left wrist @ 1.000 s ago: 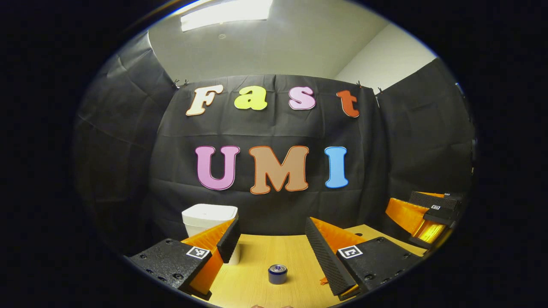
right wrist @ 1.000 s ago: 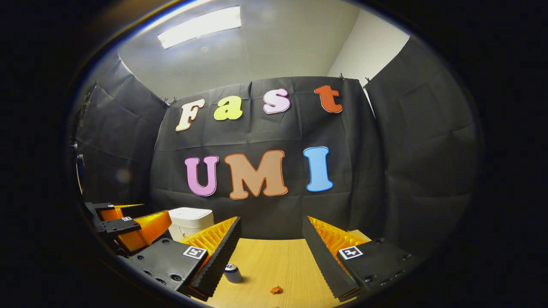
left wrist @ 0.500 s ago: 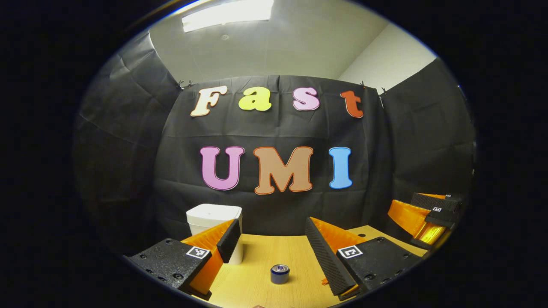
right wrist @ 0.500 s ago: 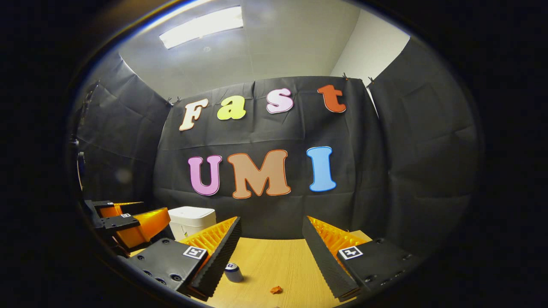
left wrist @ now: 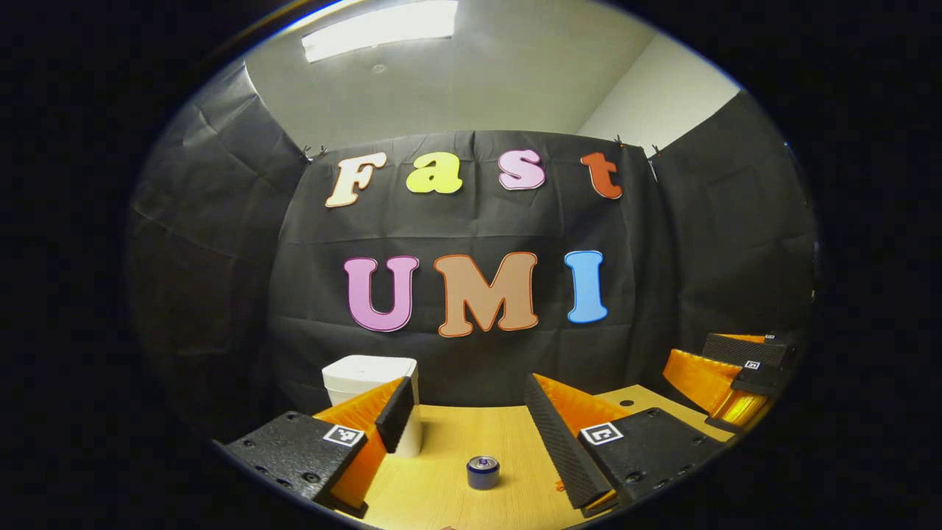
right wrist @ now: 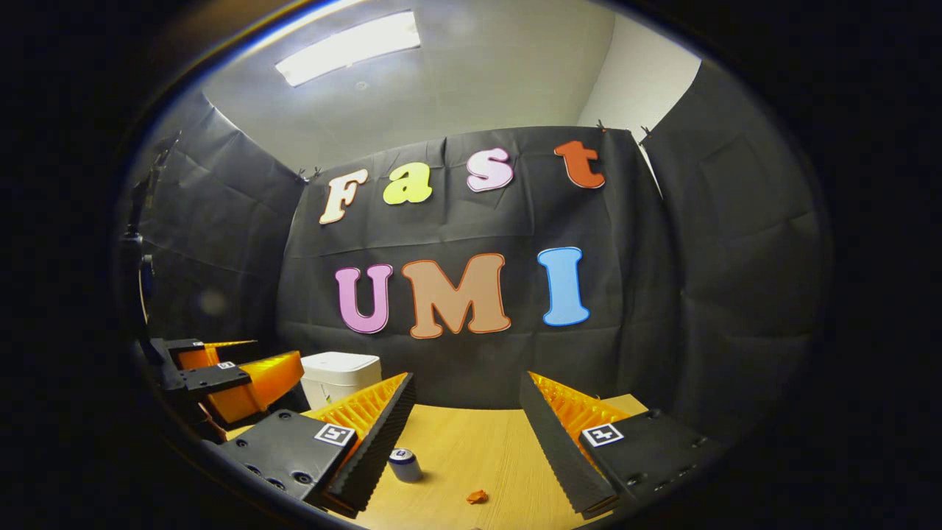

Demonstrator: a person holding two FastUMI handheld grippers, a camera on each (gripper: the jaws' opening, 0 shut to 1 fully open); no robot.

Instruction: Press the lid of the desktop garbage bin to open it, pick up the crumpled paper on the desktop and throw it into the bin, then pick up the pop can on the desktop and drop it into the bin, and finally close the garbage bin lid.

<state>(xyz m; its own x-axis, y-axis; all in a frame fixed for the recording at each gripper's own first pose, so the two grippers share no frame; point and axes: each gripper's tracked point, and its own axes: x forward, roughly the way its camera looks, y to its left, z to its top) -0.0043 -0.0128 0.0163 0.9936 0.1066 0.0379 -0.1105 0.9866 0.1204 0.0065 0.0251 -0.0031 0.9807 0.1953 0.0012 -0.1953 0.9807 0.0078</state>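
A white garbage bin (left wrist: 368, 379) with its lid down stands at the back left of the wooden desk (left wrist: 449, 434). A small blue pop can (left wrist: 483, 472) stands upright in the middle of the desk. My left gripper (left wrist: 471, 423) is open above the desk, the can between and beyond its fingertips. In the right gripper view the bin (right wrist: 340, 374) sits left of centre, the can (right wrist: 405, 464) stands by the left finger, and a small orange crumpled paper (right wrist: 477, 497) lies on the desk. My right gripper (right wrist: 467, 427) is open, nothing between its fingers.
The right gripper (left wrist: 736, 372) hangs at the far right of the left gripper view. The left gripper (right wrist: 221, 379) hangs at the far left of the right gripper view, in front of the bin. Black cloth walls close the desk at back and sides.
Both views have shifted slightly: the bin and can sit a little further right in each. Both grippers stay open and hold nothing.
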